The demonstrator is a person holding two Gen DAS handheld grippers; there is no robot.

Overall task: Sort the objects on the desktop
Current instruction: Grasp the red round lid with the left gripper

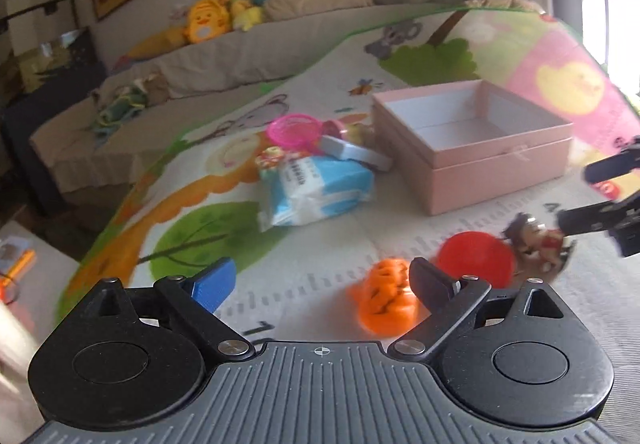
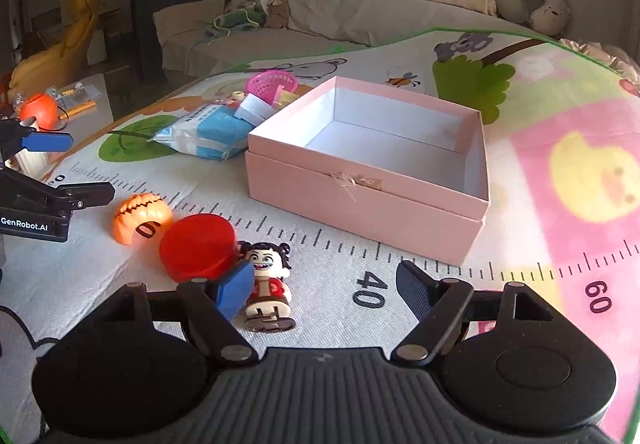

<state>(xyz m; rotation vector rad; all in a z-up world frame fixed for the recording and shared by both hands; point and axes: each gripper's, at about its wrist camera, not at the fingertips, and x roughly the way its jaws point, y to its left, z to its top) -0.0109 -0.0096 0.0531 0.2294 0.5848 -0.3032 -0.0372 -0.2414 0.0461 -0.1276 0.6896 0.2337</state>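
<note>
The pink box [image 2: 368,179] sat open and empty on the play mat [image 2: 560,147]. Near its front lay three small toys in a row: an orange pumpkin [image 2: 140,217], a red round lid [image 2: 196,246] and a little doll [image 2: 268,284] standing up. The lid touched the doll. Past the box's left side lay a blue tissue pack [image 2: 208,131] and a pink basket [image 2: 272,83].

The left claw [image 1: 320,284] was wide apart with nothing in it. The pumpkin lay on the mat just in front of it, close to its right finger. The right claw [image 2: 324,288] was apart too. Its blue finger stood right beside the doll, on the doll's left, but the claw did not squeeze the doll.

The doll looked hard, small and light. It could tip over easily, since it stood on a small base. A good place to grab it seemed to be around its body, below the big head. The pumpkin looked like light, smooth plastic and might slip or roll, so grabbing it across its middle seemed best.
</note>
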